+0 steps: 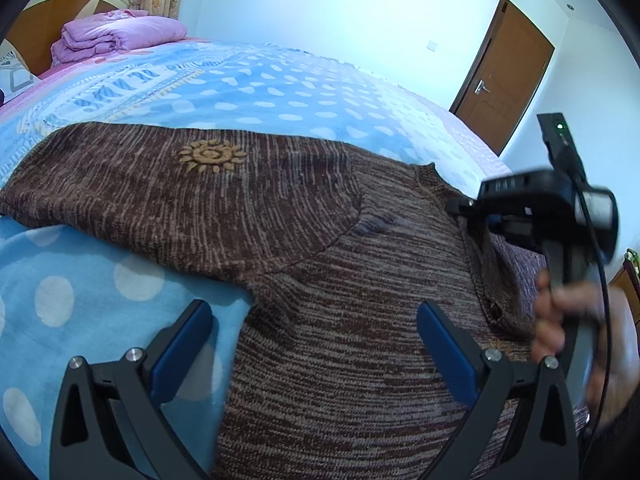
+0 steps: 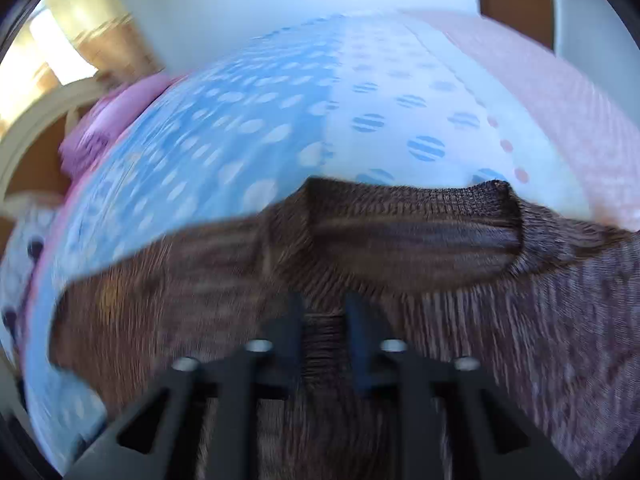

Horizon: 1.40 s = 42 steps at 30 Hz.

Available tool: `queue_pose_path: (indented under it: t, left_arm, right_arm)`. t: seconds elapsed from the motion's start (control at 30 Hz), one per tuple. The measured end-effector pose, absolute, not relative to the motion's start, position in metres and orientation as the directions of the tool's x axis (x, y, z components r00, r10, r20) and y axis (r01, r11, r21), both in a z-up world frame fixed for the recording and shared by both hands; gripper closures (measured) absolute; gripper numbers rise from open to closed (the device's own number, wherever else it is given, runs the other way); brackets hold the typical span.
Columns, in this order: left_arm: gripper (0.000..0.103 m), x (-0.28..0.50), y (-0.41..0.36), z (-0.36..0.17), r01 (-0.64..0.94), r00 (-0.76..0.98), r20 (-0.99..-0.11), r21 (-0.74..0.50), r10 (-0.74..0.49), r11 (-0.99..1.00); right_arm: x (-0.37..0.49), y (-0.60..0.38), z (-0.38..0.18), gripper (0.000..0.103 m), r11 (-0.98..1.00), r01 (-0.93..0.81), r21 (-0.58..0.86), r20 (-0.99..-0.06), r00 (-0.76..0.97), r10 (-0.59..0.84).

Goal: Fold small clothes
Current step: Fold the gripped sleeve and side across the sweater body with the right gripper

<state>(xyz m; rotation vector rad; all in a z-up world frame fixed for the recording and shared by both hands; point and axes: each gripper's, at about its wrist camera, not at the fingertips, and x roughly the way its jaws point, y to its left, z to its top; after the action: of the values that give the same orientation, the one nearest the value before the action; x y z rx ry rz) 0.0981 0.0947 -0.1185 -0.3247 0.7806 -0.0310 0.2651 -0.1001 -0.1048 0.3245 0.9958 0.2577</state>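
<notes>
A brown knitted sweater [image 1: 320,360] lies on the bed, with one part bearing a tan sun emblem [image 1: 212,156] folded across to the left. My left gripper [image 1: 314,306] is open just above the sweater's near edge, nothing between its blue pads. At the right, a hand [image 1: 560,312] holds my right gripper [image 1: 460,208] down at the sweater's collar. In the blurred right wrist view the right gripper [image 2: 325,308] has its fingers close together with a ridge of the sweater [image 2: 400,240] pinched between them, just below the neckline [image 2: 492,196].
A blue blanket with pale dots [image 1: 60,300] covers the bed. A folded pink quilt [image 1: 120,32] lies by the headboard [image 1: 44,20] at the far left. A brown door [image 1: 508,76] stands in the wall at the back right.
</notes>
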Motion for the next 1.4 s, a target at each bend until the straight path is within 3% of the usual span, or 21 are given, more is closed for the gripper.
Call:
queue_pose_path:
  t: [0.1,0.17,0.23,0.27,0.3,0.4,0.5,0.77,1.0,1.07,1.13,1.23,1.3,1.4]
  left_arm:
    - [0.0,0.098,0.095,-0.119,-0.09,0.714,-0.684,-0.302,-0.149,0.949]
    - [0.0,0.098,0.096,-0.119,-0.09,0.716,-0.681,-0.305,-0.151,0.948]
    - [0.0,0.098,0.096,-0.119,-0.089,0.717,-0.681,-0.307,-0.153,0.948]
    - [0.0,0.098,0.096,-0.119,-0.089,0.717,-0.68,-0.307,-0.153,0.947]
    - [0.0,0.098,0.096,-0.119,-0.089,0.717,-0.68,-0.308,-0.154,0.947]
    - [0.0,0.098,0.096,-0.119,-0.089,0.719,-0.678,-0.311,-0.155,0.946]
    - [0.0,0.099,0.096,-0.119,-0.09,0.718,-0.678,-0.31,-0.154,0.947]
    - [0.0,0.099,0.095,-0.119,-0.09,0.716,-0.681,-0.304,-0.15,0.948]
    - [0.0,0.099,0.095,-0.119,-0.091,0.715,-0.683,-0.302,-0.149,0.949]
    - [0.0,0.099,0.095,-0.12,-0.092,0.713,-0.686,-0.298,-0.146,0.95]
    - [0.0,0.099,0.095,-0.12,-0.094,0.71,-0.69,-0.293,-0.142,0.952]
    - [0.0,0.1,0.094,-0.12,-0.097,0.706,-0.696,-0.28,-0.132,0.955]
    - [0.0,0.1,0.094,-0.12,-0.098,0.705,-0.698,-0.276,-0.129,0.956]
    - [0.0,0.1,0.093,-0.12,-0.099,0.704,-0.699,-0.274,-0.127,0.957]
  right_arm:
    - [0.273,-0.123,-0.098,0.093,0.794,-0.085,0.602,-0.642,0.54,0.545]
    - [0.266,-0.131,-0.087,0.093,0.771,-0.119,0.626,-0.587,0.578,0.566]
    - [0.255,-0.138,-0.074,0.083,0.78,-0.158,0.606,-0.571,0.596,0.564]
    - [0.249,-0.14,-0.07,0.07,0.791,-0.17,0.588,-0.571,0.605,0.554]
    - [0.241,-0.14,-0.067,0.068,0.825,-0.179,0.536,-0.588,0.622,0.517]
    - [0.232,-0.122,-0.078,0.068,0.894,-0.191,0.405,-0.677,0.595,0.433]
    - [0.232,-0.104,-0.104,0.068,0.913,-0.173,0.37,-0.725,0.561,0.4]
    - [0.196,-0.151,-0.064,0.068,0.953,-0.084,0.29,-0.67,0.693,0.265]
    - [0.101,-0.247,-0.087,0.068,0.994,0.063,0.085,-0.782,0.623,0.027]
    - [0.087,-0.271,-0.105,0.069,0.987,0.107,0.117,-0.801,0.597,0.03]
    - [0.074,-0.281,-0.103,0.069,0.977,0.088,0.194,-0.76,0.643,0.093]
    - [0.082,-0.275,-0.084,0.069,0.982,0.115,0.15,-0.741,0.671,0.034]
    - [0.095,-0.276,-0.066,0.068,0.974,0.126,0.187,-0.686,0.727,0.037]
    - [0.138,-0.273,-0.057,0.064,0.972,0.133,0.194,-0.68,0.732,0.035]
